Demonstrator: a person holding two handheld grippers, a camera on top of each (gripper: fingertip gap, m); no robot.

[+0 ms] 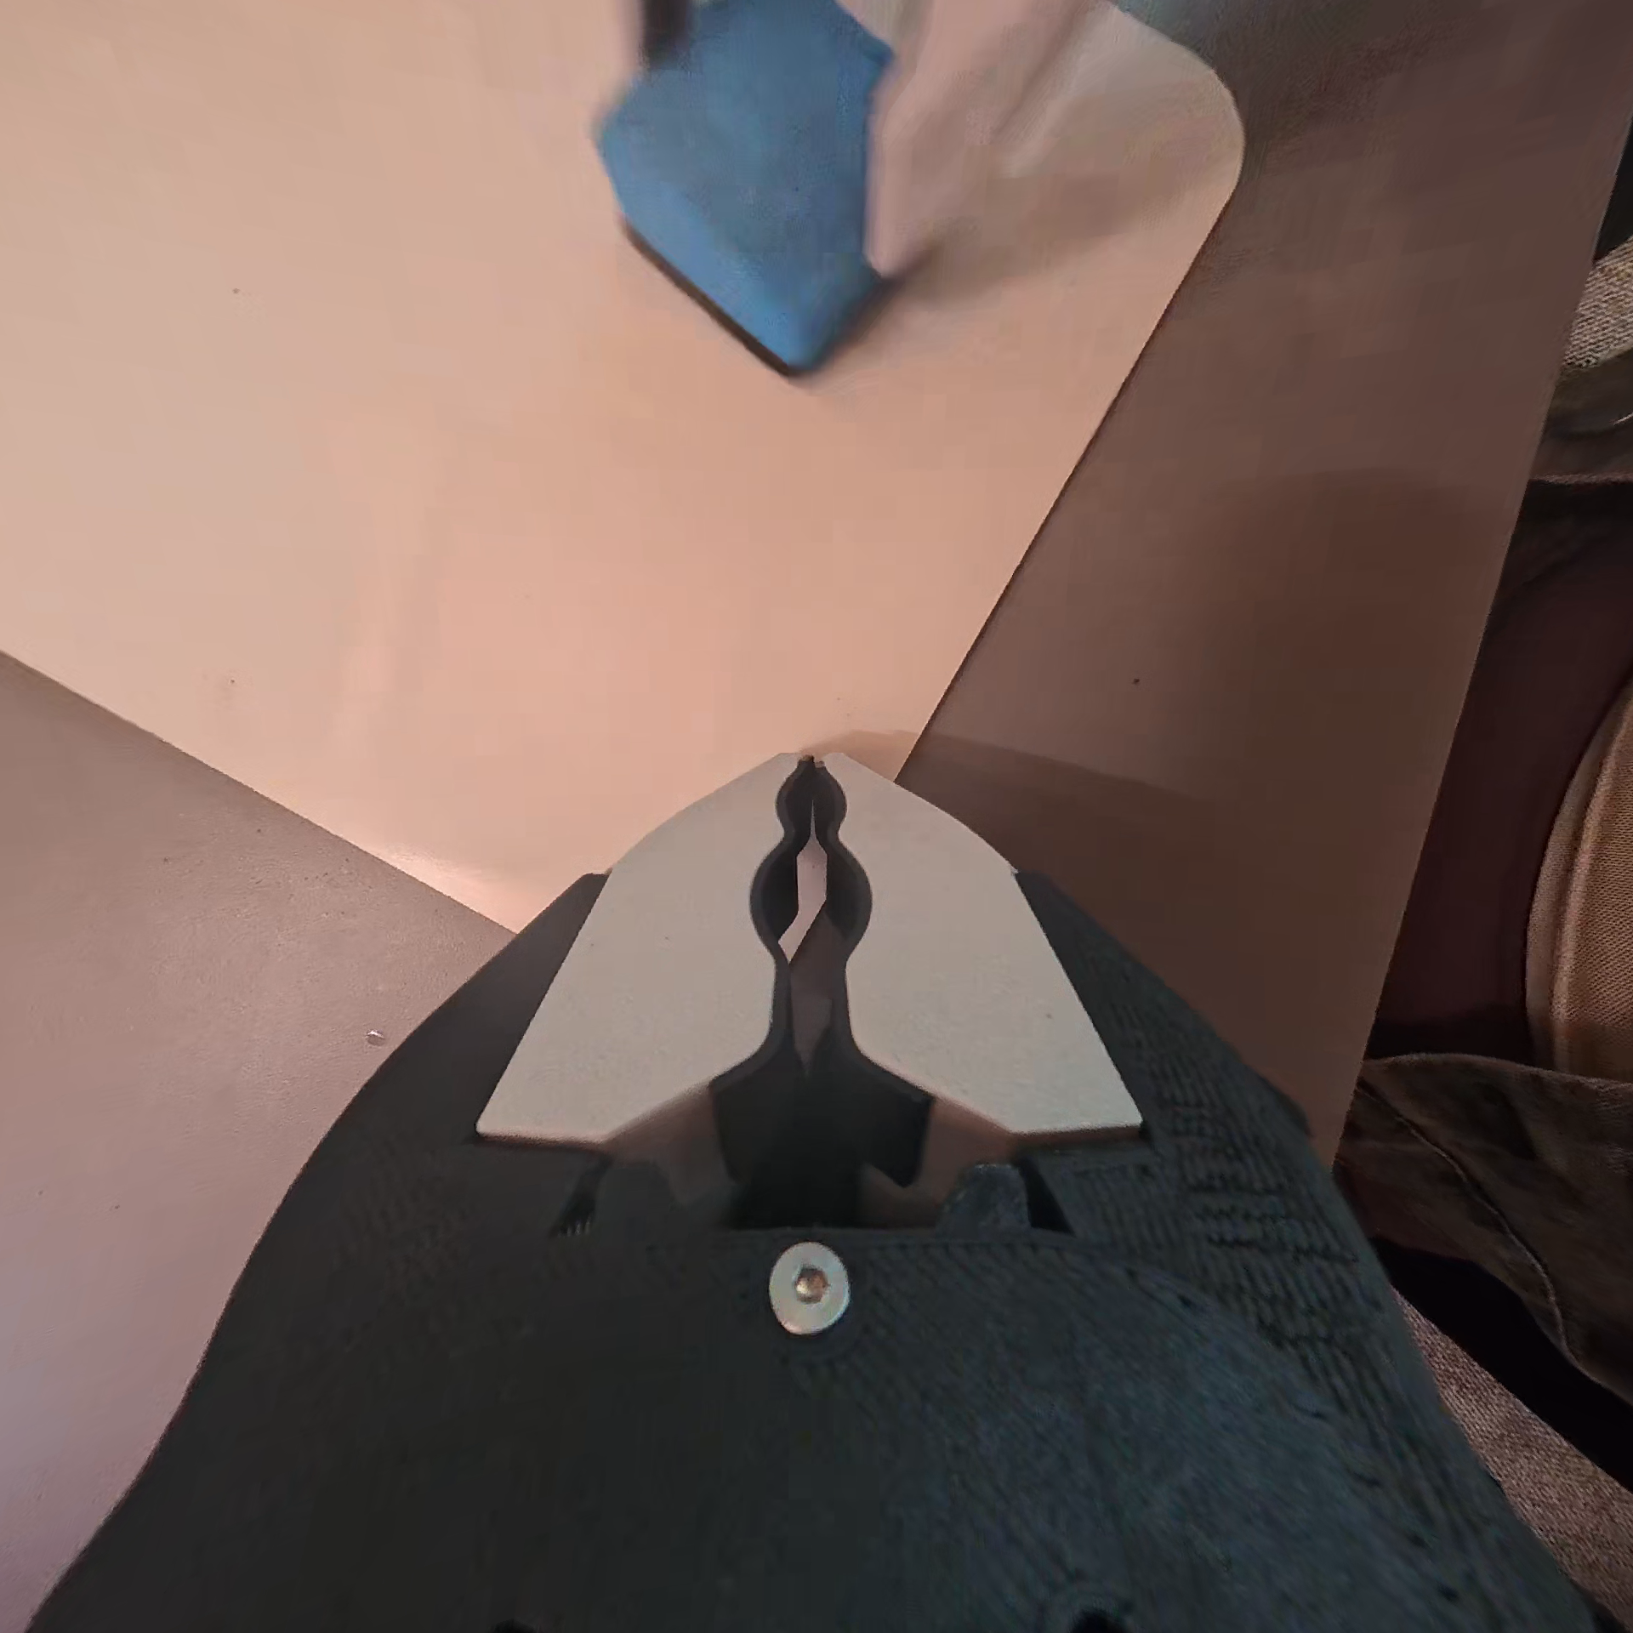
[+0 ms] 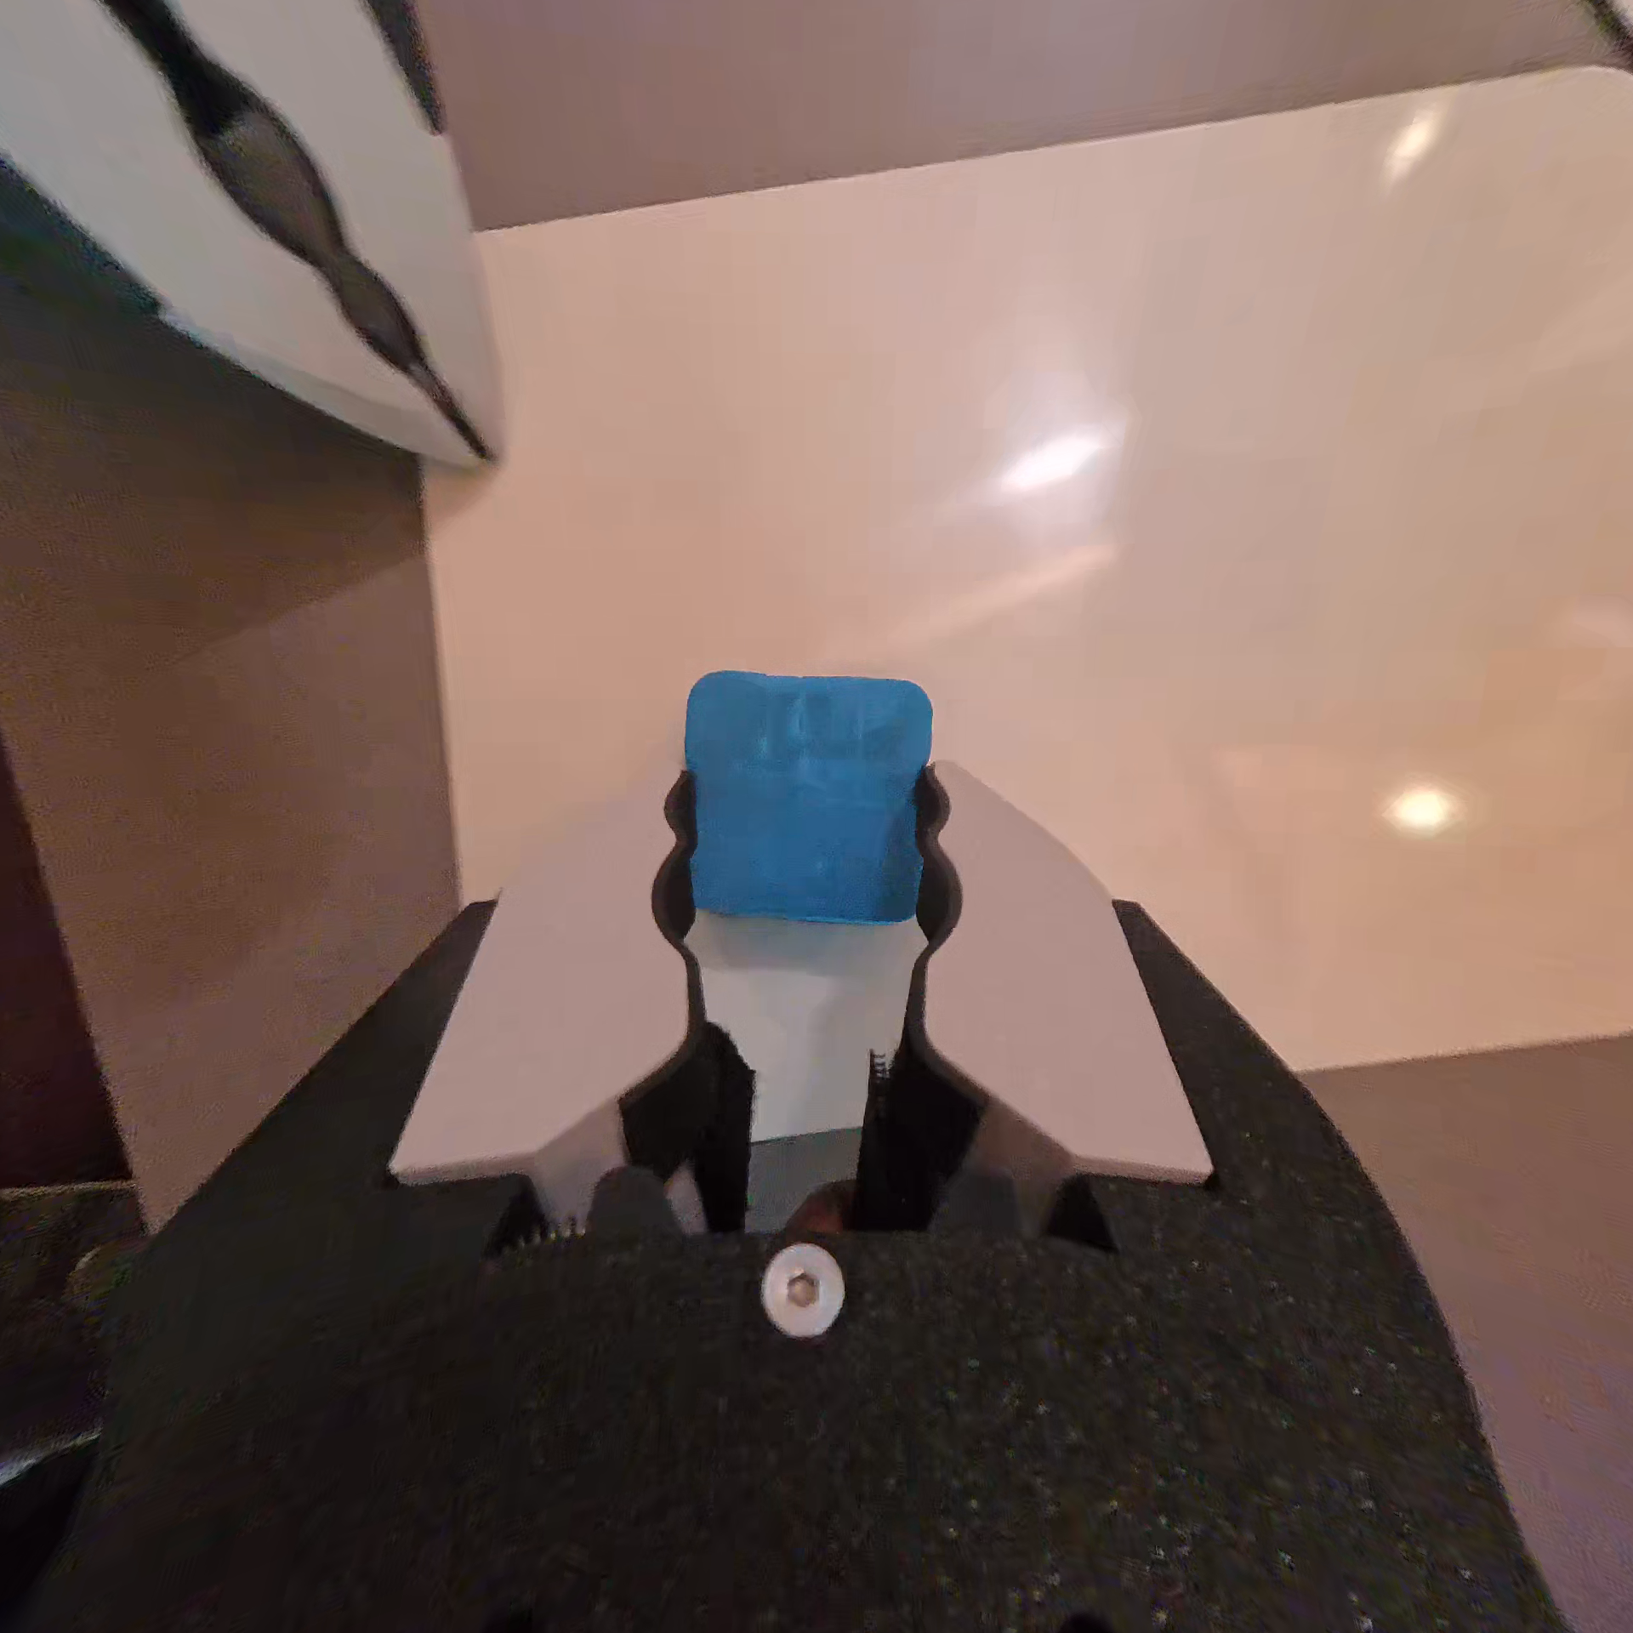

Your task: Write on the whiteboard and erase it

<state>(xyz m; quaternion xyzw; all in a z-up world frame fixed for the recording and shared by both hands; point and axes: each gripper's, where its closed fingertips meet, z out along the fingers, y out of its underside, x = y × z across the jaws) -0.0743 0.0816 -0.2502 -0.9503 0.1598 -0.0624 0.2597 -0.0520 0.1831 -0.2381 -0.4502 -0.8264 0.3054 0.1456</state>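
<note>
Non-task stuff: grey-brown matte surface [image 1: 177, 928] with a few small specks on it. Off its right edge, crumpled olive-brown fabric [image 1: 1484, 1175] and a tan rounded thing [image 1: 1582, 928], too cropped to identify. Dark clutter at far left edge [image 2: 44, 1237], blurred.

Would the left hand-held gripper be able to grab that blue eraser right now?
Probably not: the blue eraser is clamped in the right hand-held gripper, and the left hand-held gripper, shut, rests at the whiteboard's near corner.
</note>
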